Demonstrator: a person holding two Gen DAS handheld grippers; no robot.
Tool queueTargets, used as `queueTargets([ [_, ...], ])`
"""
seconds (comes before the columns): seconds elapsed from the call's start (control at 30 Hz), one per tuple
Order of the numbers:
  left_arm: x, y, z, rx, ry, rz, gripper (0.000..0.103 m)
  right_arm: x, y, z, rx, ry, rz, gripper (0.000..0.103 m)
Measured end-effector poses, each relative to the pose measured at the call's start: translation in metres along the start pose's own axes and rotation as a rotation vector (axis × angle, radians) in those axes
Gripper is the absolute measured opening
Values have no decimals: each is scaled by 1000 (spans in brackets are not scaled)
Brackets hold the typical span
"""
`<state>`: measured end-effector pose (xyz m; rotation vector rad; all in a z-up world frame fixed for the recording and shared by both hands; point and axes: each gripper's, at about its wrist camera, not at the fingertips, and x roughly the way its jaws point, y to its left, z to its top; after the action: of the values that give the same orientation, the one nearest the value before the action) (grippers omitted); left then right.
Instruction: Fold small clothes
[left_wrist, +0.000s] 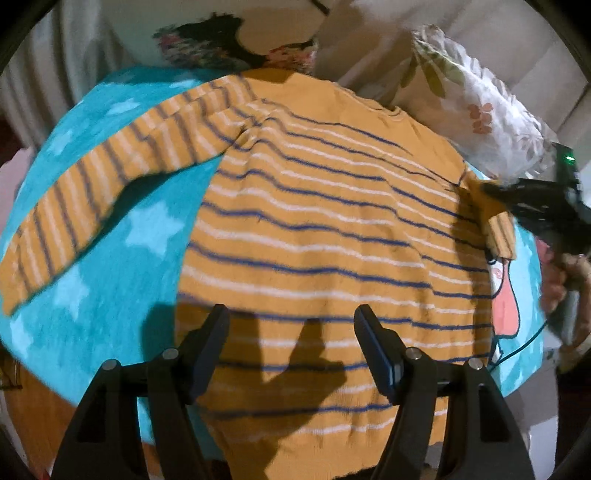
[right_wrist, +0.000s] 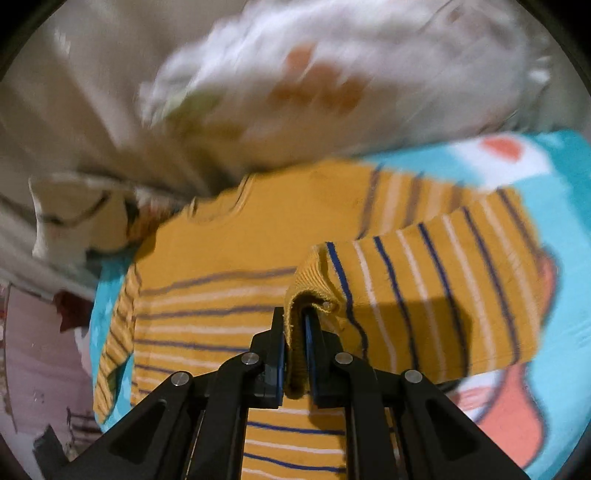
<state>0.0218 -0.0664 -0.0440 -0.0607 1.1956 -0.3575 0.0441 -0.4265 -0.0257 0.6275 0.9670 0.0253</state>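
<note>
An orange sweater (left_wrist: 317, 229) with blue and white stripes lies spread on a turquoise star-print blanket (left_wrist: 122, 229). Its left sleeve (left_wrist: 92, 184) stretches out over the blanket. My left gripper (left_wrist: 291, 314) hangs open above the sweater's lower body, nothing between its fingers. In the right wrist view my right gripper (right_wrist: 295, 314) is shut on the ribbed cuff (right_wrist: 306, 284) of the right sleeve (right_wrist: 436, 280), which is lifted and carried over the sweater's body (right_wrist: 221, 258). From the left wrist view, that gripper (left_wrist: 491, 192) shows at the right edge, holding the cuff (left_wrist: 500, 236).
A white floral pillow (left_wrist: 472, 99) lies behind the sweater at the right. A dark patterned cushion (left_wrist: 229, 44) sits at the back. The blanket (right_wrist: 554, 236) carries a cartoon print with a coral patch (left_wrist: 506, 306). A person's hand (left_wrist: 569, 273) holds the right gripper's handle.
</note>
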Motion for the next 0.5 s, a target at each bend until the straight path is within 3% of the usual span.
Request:
queueTargets([
  [0.1, 12, -9, 17, 39, 1, -32, 69, 34, 16, -10, -34, 76, 26, 11],
  [0.27, 28, -37, 34, 95, 17, -70, 69, 56, 14, -14, -20, 115, 11, 11],
  [0.4, 39, -67, 42, 136, 15, -102, 69, 49, 13, -14, -32, 136, 119, 16],
  [0.47, 47, -85, 47, 157, 15, -127, 69, 41, 9, -14, -20, 151, 151, 37],
  [0.5, 51, -92, 49, 165, 14, -131, 69, 34, 5, -15, -11, 144, 162, 55],
])
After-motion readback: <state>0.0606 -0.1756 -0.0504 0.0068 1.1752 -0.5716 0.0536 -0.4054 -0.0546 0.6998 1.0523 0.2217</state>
